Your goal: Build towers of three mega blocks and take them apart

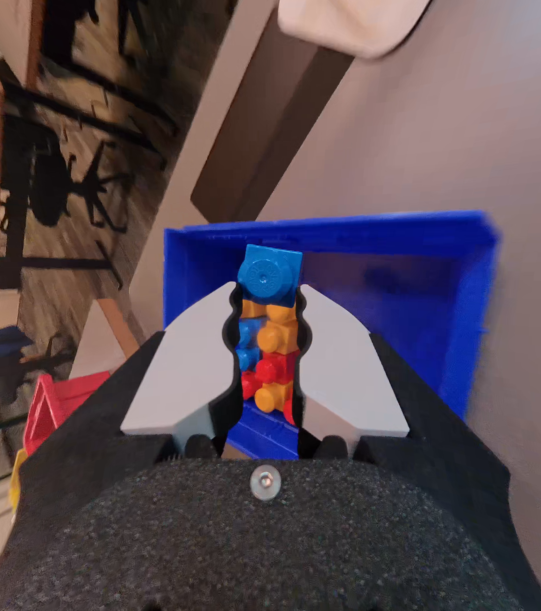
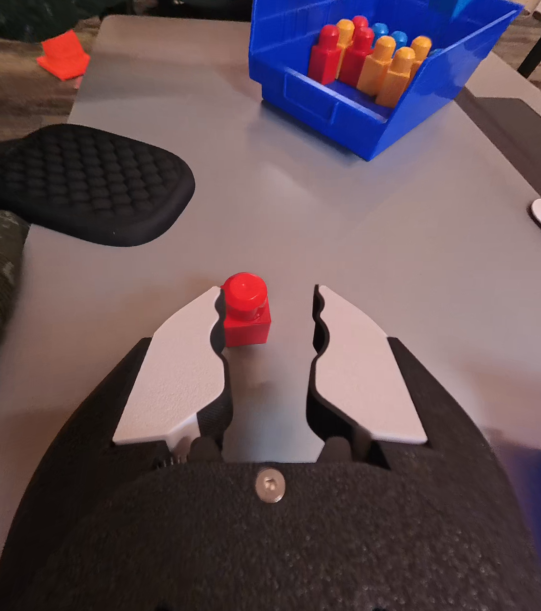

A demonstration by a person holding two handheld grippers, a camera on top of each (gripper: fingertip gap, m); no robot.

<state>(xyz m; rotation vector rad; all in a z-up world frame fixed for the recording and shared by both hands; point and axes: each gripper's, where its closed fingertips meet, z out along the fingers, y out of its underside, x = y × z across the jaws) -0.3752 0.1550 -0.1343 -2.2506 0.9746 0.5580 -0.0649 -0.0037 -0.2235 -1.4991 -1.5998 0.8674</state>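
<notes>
Only the left wrist view shows the left gripper point(image 1: 267, 294) clamping a blue block point(image 1: 267, 276) over the blue bin point(image 1: 394, 231). The right wrist view alone shows the right gripper point(image 2: 267, 291), fingers spread apart, around a red block point(image 2: 246, 317) standing on the grey tabletop point(image 2: 295, 215), touching the left finger.

The only writing in either view is a ring of raised, moulded lettering on the round stud top of the small blue plastic building block point(image 1: 267, 276), seen in the left wrist view. It circles a small centre dimple. The letters are blurred and partly turned away. Nothing else in the two views bears writing that can be made out.
</notes>
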